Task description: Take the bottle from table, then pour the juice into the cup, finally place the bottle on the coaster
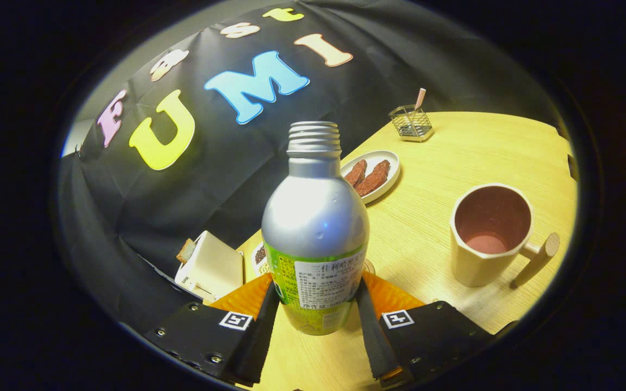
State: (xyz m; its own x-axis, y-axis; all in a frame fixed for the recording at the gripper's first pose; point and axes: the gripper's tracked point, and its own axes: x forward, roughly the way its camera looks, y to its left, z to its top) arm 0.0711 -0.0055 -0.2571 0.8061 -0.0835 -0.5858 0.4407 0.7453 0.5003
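A silver aluminium bottle (315, 217) with a green label and an open threaded neck stands between my fingers. My gripper (317, 312) is shut on the bottle's lower part, the left finger (263, 331) and right finger (371, 334) pressing its sides. The cream cup (488, 239), with a pinkish inside and a wooden handle, stands on the wooden table (438, 179) to the right of the bottle, a little beyond the fingers. A small round rim (369, 266) peeks out just behind the bottle's right side; I cannot tell what it is.
A white oval plate (374, 174) with brown pieces lies beyond the bottle. A wire basket (412, 124) with a straw stands at the far side of the table. A white toaster (210, 266) and a small dish of seeds (260, 259) sit to the left, by the table's edge.
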